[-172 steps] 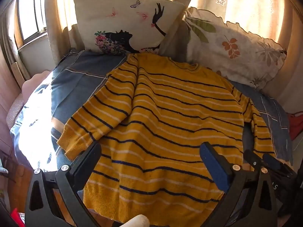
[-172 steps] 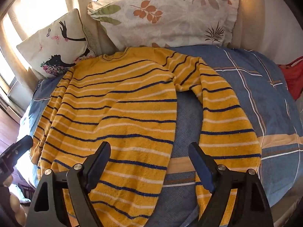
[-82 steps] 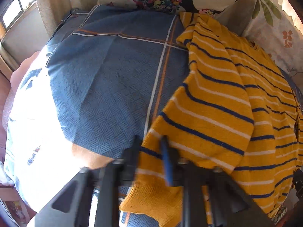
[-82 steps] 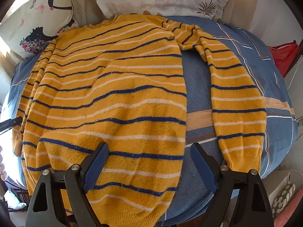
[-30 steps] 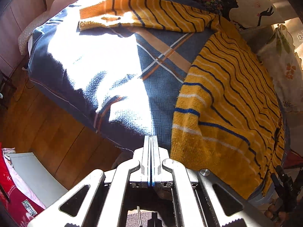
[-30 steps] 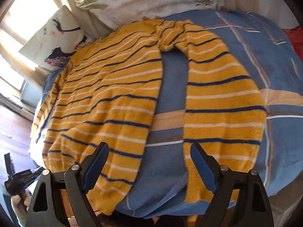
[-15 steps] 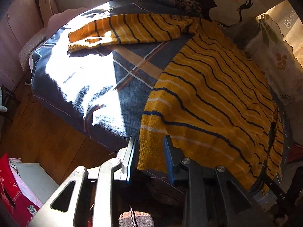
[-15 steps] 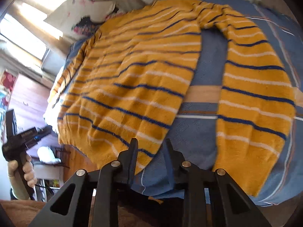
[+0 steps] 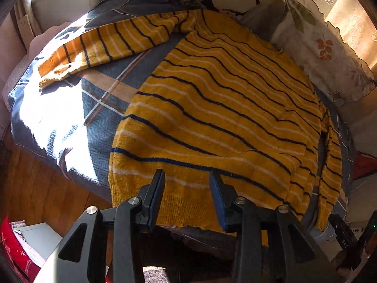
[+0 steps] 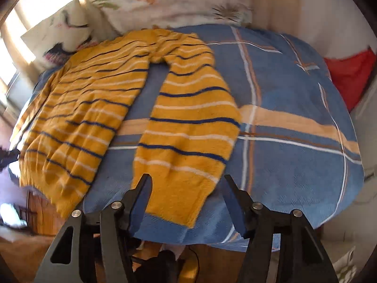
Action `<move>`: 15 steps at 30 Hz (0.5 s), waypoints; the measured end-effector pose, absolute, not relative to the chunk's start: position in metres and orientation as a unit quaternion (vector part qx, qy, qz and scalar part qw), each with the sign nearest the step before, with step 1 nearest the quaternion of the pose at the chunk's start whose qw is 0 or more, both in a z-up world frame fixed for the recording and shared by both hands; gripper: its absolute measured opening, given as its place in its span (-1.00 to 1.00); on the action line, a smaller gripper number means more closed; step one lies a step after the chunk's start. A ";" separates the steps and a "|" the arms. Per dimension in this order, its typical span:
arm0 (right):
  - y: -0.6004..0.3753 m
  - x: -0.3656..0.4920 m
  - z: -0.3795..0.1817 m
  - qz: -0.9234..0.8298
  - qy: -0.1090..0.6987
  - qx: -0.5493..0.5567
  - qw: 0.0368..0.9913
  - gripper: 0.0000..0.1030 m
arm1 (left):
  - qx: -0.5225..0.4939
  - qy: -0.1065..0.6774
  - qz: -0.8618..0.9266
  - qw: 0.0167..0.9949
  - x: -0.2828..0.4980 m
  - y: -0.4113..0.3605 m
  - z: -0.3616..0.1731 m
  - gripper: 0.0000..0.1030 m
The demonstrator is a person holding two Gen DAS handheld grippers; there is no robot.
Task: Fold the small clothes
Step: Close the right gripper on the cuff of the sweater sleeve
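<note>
A yellow sweater (image 9: pixel 223 108) with navy and white stripes lies flat on a blue plaid bedspread (image 9: pixel 99 118). Its left sleeve (image 9: pixel 106 44) stretches out to the left in the left wrist view. My left gripper (image 9: pixel 187 188) is open, its fingers over the sweater's bottom hem near the left corner. In the right wrist view the sweater body (image 10: pixel 89 108) lies left and its right sleeve (image 10: pixel 188 127) runs down toward me. My right gripper (image 10: pixel 186 193) is open, its fingers either side of the sleeve cuff at the bed's front edge.
Two printed pillows (image 9: pixel 325 47) (image 10: pixel 165 2) lean at the back of the bed. Wooden floor (image 9: pixel 40 188) lies below the bed's left front edge. A red cloth (image 10: pixel 351 75) sits at the far right. The bedspread (image 10: pixel 294 118) extends right of the sleeve.
Both grippers have opened wider. The left one shifted right along the hem. The right one swung from the sweater's lower right corner over to the right sleeve cuff.
</note>
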State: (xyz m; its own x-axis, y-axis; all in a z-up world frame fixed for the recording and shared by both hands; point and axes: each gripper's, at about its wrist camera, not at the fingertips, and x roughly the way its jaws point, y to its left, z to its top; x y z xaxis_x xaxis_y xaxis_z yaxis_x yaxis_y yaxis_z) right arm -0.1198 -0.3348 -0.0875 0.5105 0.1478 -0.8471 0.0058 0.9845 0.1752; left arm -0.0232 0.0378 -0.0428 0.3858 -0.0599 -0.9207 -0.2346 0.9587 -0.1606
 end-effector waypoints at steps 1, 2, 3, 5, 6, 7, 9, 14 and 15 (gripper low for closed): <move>-0.323 -0.121 -0.086 0.070 0.493 0.061 0.865 0.27 | -0.131 0.553 0.051 0.821 -0.022 0.035 -0.044 -0.27; -0.314 -0.122 -0.087 0.095 0.495 0.050 0.862 0.27 | -0.130 0.554 0.049 0.821 -0.021 0.033 -0.044 -0.26; -0.306 -0.120 -0.089 0.107 0.499 0.039 0.859 0.26 | -0.129 0.555 0.048 0.821 -0.020 0.031 -0.045 -0.26; -0.293 -0.110 -0.102 0.107 0.509 0.010 0.854 0.16 | -0.129 0.558 0.045 0.819 -0.019 0.029 -0.047 -0.25; -0.293 -0.106 -0.109 0.099 0.514 -0.002 0.852 -0.20 | -0.130 0.559 0.044 0.818 -0.019 0.028 -0.047 -0.25; -0.295 -0.102 -0.116 0.089 0.524 -0.002 0.847 -0.41 | -0.131 0.560 0.044 0.817 -0.019 0.028 -0.047 -0.25; -0.306 -0.096 -0.115 0.079 0.532 0.028 0.842 -0.72 | -0.131 0.559 0.045 0.817 -0.021 0.029 -0.046 -0.25; -0.363 -0.086 -0.083 0.070 0.510 0.134 0.847 -0.90 | -0.148 0.557 0.058 0.815 -0.023 0.037 -0.047 -0.14; -0.380 -0.083 -0.072 0.054 0.495 0.151 0.854 -0.90 | -0.152 0.558 0.058 0.814 -0.023 0.038 -0.048 -0.14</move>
State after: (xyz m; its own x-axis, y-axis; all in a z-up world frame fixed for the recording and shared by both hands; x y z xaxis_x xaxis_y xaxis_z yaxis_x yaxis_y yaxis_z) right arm -0.0828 -0.3797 -0.0724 0.5042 0.2417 -0.8291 0.0582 0.9484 0.3118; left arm -0.0232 0.0383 -0.0481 0.3696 -0.0757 -0.9261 -0.2628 0.9475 -0.1823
